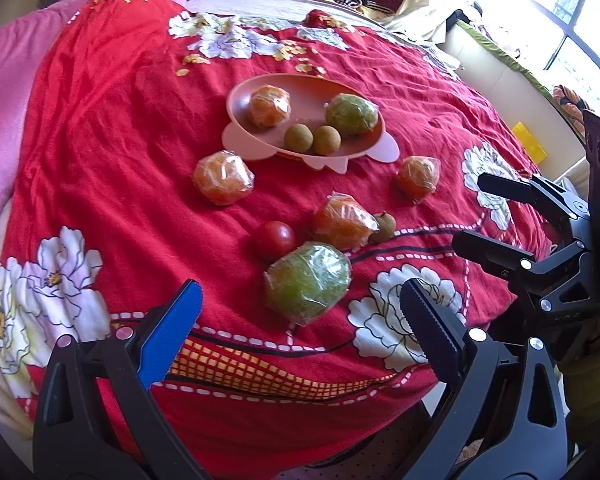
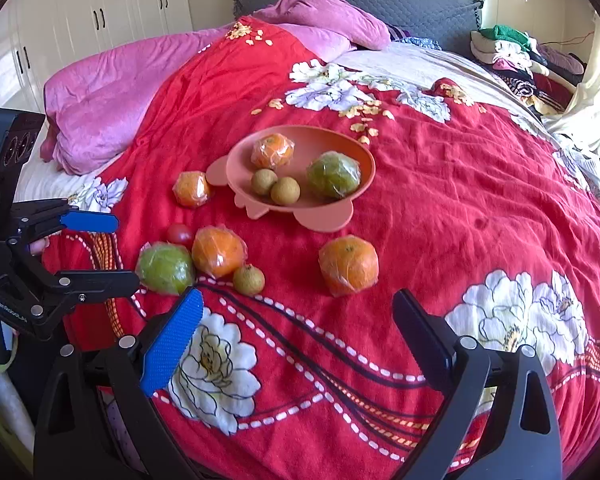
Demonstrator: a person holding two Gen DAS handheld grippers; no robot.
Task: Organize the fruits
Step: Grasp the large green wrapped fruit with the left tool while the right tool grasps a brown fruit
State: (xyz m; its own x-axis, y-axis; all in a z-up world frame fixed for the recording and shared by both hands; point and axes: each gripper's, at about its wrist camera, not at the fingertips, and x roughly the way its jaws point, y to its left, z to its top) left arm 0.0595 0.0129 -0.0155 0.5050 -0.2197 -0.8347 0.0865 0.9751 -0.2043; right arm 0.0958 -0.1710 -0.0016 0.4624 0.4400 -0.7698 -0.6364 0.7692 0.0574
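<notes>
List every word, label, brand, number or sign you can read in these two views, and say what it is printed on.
Nothing can be quoted with certainty.
Small white lettering on the body of the left gripper: too small to read.
Faint marking on the body of the right gripper: blurred.
Wrapped fruits, pink bowl, yellow box: no text shows.

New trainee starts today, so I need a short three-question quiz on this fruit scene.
1. True or false: the pink bowl holds two green fruits.
2. How many fruits lie outside it on the red bedspread?
3. Nearest the left hand-held gripper: A) tomato B) wrapped green fruit C) small brown fruit

Key: 1 false, only one, beside a wrapped orange and two small brown fruits; 2 six; 3 B.
</notes>
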